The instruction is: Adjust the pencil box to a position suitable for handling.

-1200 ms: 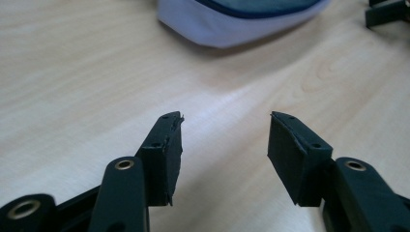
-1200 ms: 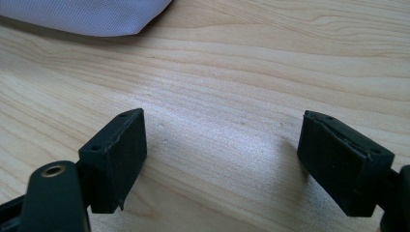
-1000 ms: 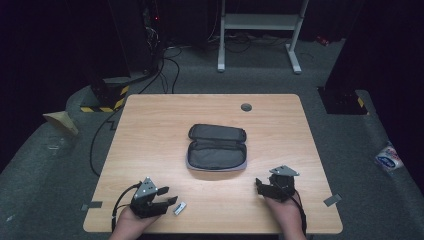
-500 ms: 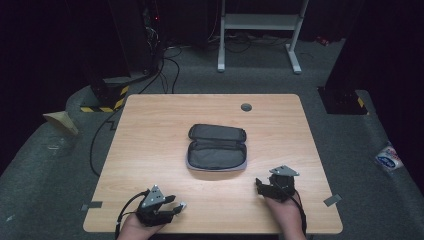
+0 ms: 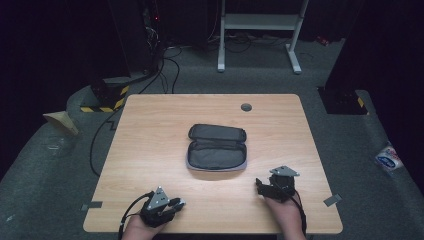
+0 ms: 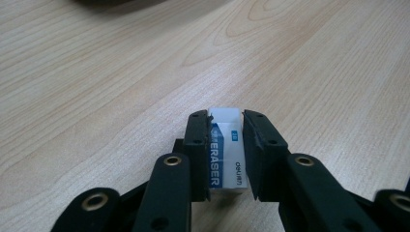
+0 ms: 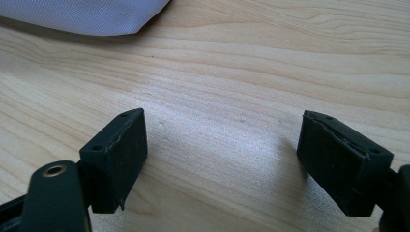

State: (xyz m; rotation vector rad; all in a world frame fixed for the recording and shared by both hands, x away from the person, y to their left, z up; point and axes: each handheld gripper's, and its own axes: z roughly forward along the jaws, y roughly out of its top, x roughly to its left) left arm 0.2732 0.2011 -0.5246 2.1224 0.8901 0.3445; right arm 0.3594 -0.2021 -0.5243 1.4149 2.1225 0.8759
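A white eraser [image 6: 226,150] with a blue sleeve lies on the wooden table [image 5: 150,130] near its front left edge. My left gripper [image 6: 225,121] has just been closing its jaws around the eraser, and the black pads now press on both its long sides. In the high view the left gripper [image 5: 172,204] lies low over the eraser's white end [image 5: 179,202]. My right gripper [image 7: 222,140] rests at the front right [image 5: 260,186], open, with bare wood between its pads. An open grey pencil case [image 5: 217,146] lies in the middle of the table.
A small dark round grommet [image 5: 246,107] sits near the table's far edge. The grey edge of the pencil case [image 7: 87,17] shows beyond the right gripper. A cable trails off the table's left side onto the floor.
The left gripper slid a little to the right onto the eraser and its jaws narrowed onto it. The right gripper kept still.
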